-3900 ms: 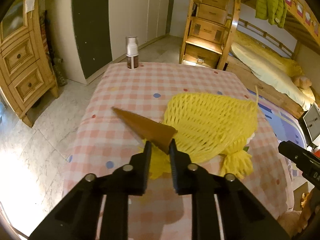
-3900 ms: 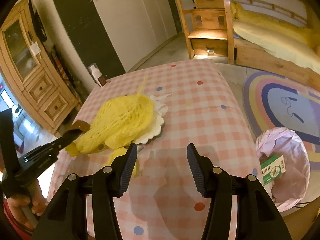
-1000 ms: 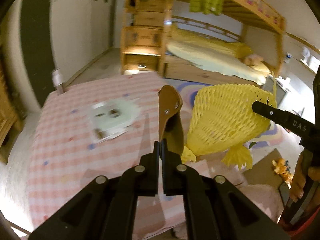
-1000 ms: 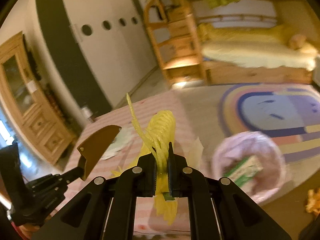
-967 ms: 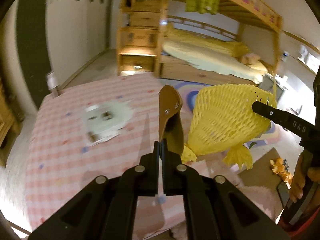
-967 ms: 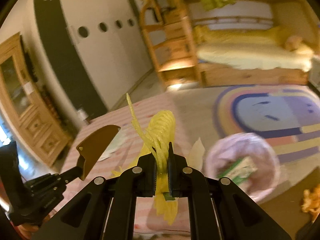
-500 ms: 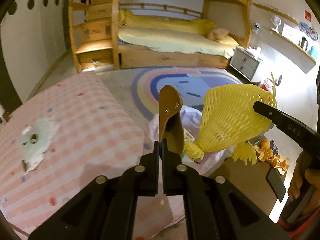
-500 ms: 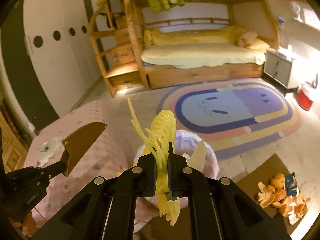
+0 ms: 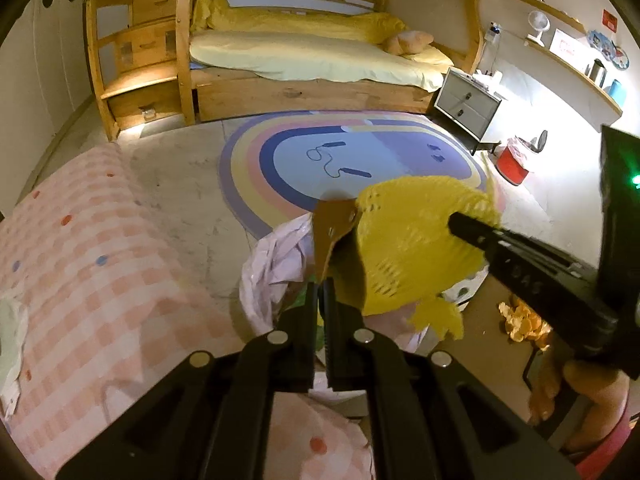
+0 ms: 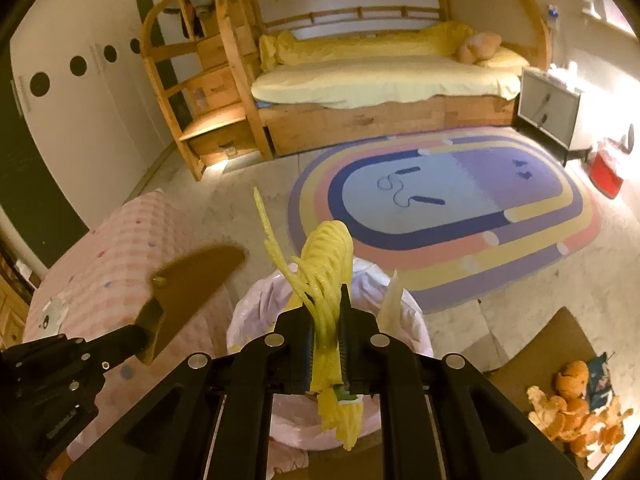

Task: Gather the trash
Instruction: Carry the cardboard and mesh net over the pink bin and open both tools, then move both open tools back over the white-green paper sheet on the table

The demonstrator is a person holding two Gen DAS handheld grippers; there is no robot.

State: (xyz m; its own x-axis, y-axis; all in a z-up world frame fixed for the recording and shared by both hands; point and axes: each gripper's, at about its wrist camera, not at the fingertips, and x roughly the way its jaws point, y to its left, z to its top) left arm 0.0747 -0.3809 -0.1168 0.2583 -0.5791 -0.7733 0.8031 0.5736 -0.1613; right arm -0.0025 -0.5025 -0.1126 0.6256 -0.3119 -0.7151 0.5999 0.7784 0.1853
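Note:
My left gripper [image 9: 322, 286] is shut on a brown cardboard piece [image 9: 331, 236] that sticks up from its tips. My right gripper [image 10: 325, 320] has a yellow foam net [image 10: 326, 272] pinched between its pads; its jaws are opening, and the net still stands between them. Both hang over a trash bin lined with a pale pink bag [image 10: 252, 316], beside the table. The left wrist view shows the net [image 9: 416, 248] bulging next to the cardboard above the bag [image 9: 272, 268]. The left gripper [image 10: 138, 338] and the cardboard [image 10: 192, 280] appear at the left of the right wrist view.
A table with a pink checked cloth [image 9: 80, 280] lies to the left, a white wrapper [image 9: 8, 320] at its edge. Orange peels [image 10: 576, 412] lie on brown cardboard on the floor to the right. A rainbow rug [image 10: 440, 200] and a bunk bed [image 10: 380, 76] lie beyond.
Both grippers have swung off the table and down, and now hang over the pink-lined bin. The right jaws have parted a little around the net. The left grip is unchanged.

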